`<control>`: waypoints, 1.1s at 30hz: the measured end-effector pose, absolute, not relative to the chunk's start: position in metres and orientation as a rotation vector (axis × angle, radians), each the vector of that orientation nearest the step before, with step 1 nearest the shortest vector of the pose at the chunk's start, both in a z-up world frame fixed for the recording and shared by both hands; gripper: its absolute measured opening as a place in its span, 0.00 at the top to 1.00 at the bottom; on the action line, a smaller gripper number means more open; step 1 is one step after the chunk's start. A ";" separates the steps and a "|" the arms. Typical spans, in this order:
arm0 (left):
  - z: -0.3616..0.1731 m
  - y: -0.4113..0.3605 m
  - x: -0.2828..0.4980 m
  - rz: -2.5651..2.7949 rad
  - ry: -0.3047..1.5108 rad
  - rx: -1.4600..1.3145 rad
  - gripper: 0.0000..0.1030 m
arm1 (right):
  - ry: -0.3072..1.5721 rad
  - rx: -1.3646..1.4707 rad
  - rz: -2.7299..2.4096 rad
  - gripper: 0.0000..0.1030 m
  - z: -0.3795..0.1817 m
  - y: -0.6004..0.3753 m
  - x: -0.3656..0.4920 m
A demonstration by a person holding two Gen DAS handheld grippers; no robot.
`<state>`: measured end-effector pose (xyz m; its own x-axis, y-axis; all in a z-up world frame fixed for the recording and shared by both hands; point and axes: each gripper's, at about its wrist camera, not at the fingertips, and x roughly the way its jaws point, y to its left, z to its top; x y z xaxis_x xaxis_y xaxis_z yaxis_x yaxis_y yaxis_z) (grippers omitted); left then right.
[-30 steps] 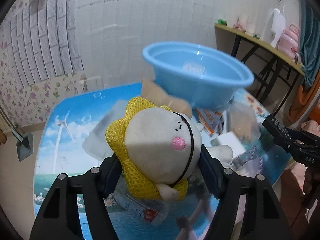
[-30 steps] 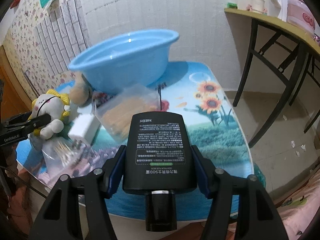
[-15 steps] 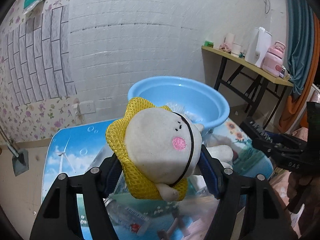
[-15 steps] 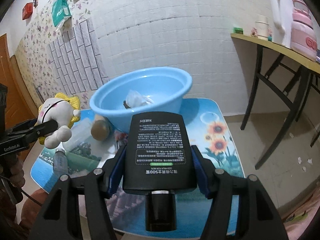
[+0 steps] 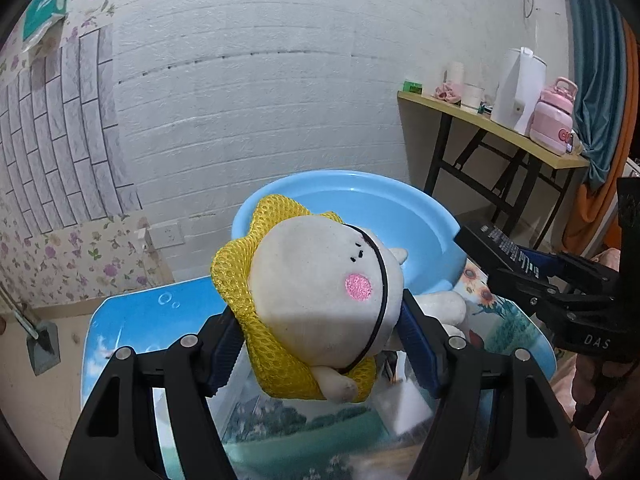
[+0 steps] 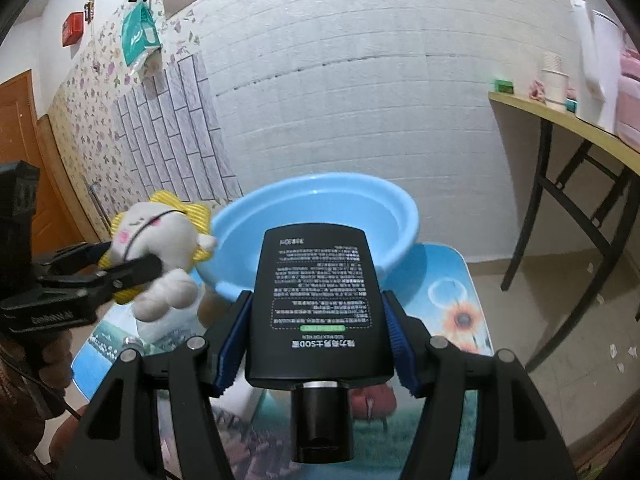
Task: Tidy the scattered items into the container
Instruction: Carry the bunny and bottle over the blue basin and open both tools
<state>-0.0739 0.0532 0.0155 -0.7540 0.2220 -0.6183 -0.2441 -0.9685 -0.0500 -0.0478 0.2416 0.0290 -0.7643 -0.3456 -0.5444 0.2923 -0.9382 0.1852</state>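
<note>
Left gripper [image 5: 320, 340] is clamping a white plush toy [image 5: 320, 300] with a yellow mesh frill, blue pads pressing both sides of its head, toy lying on its side with face toward the right. It is hanging off the table, just in front of the near-left rim of the blue plastic basin [image 5: 420, 216]. Right gripper [image 6: 316, 332] is gripping a flat black bottle [image 6: 316, 300] by its narrow sides, cap end toward the camera, white-print label facing up, base pointing at the basin [image 6: 320, 208]. Basin is sitting at the far end of the picture-print table [image 6: 460, 312], against the white brick wall. Basin contents: cannot tell from either view. Clear bags and small packets are lying on the table under both grippers, blurred.
</note>
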 end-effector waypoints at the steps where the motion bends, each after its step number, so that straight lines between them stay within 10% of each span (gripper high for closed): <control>1: 0.014 0.056 -0.079 2.719 0.053 -0.965 0.31 | -0.124 0.846 -2.662 0.40 0.029 0.239 -0.053; 33: -0.004 0.042 -0.099 2.748 0.072 -1.031 0.13 | -0.065 0.916 -2.572 0.39 0.017 0.202 -0.109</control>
<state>-0.0988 0.0422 -0.0039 -0.7349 0.1742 -0.6554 -0.2085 -0.9777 -0.0261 -0.1088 0.2022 0.0167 -0.7011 -0.3910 -0.5962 0.3604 -0.9159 0.1769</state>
